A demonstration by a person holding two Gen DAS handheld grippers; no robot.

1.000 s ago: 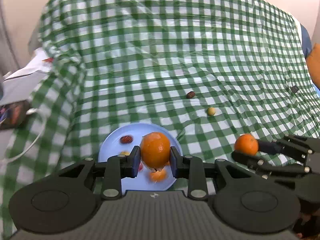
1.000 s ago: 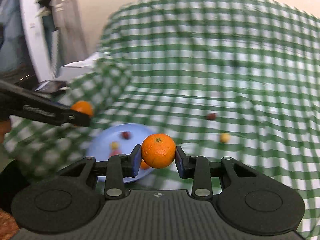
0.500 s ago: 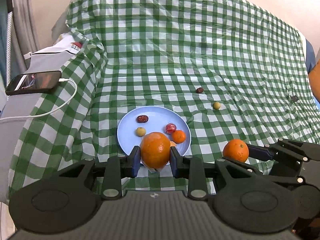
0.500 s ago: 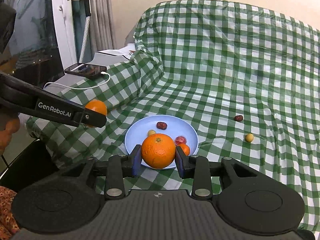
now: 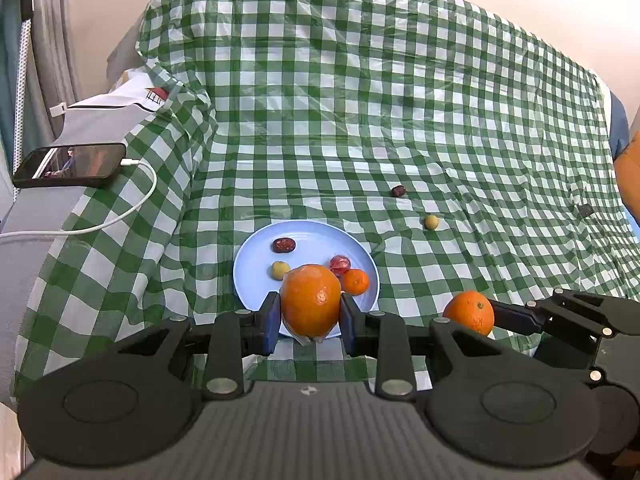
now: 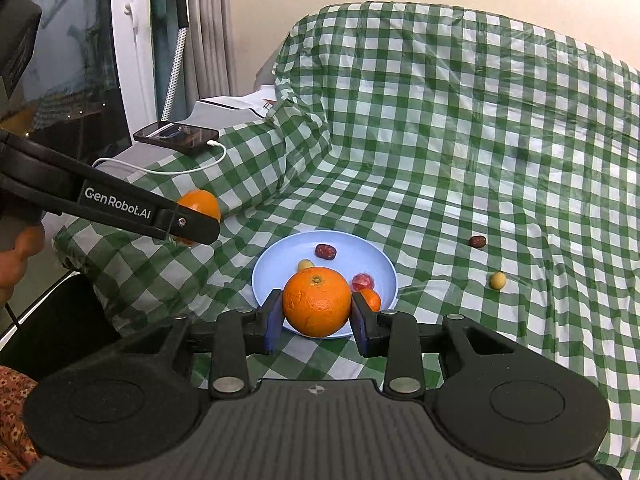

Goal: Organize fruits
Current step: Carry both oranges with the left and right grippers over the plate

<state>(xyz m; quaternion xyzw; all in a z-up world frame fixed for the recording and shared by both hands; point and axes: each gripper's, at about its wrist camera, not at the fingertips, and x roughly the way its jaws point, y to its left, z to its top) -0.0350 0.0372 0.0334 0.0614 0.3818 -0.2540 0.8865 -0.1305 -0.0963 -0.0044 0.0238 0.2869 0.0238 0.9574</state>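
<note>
My left gripper [image 5: 308,322] is shut on a large orange [image 5: 310,300], held above the near rim of the light blue plate [image 5: 256,276]. My right gripper [image 6: 316,322] is shut on another orange [image 6: 317,302], also near the plate's [image 6: 276,268] front edge. The plate holds a dark red date [image 5: 284,245], a small yellow fruit [image 5: 280,270], a red fruit [image 5: 340,264] and a small tangerine [image 5: 355,281]. A dark date [image 5: 398,191] and a yellow fruit [image 5: 431,222] lie on the cloth to the right of the plate.
A green-and-white checked cloth [image 5: 360,100] covers the surface and drapes over a raised edge at left. A phone [image 5: 70,164] with a white cable [image 5: 120,216] lies at far left. A small dark object [image 5: 585,210] sits at far right.
Both grippers drew back and up from the plate, each still holding its orange. The plate and loose fruits now appear farther away and in full view.
</note>
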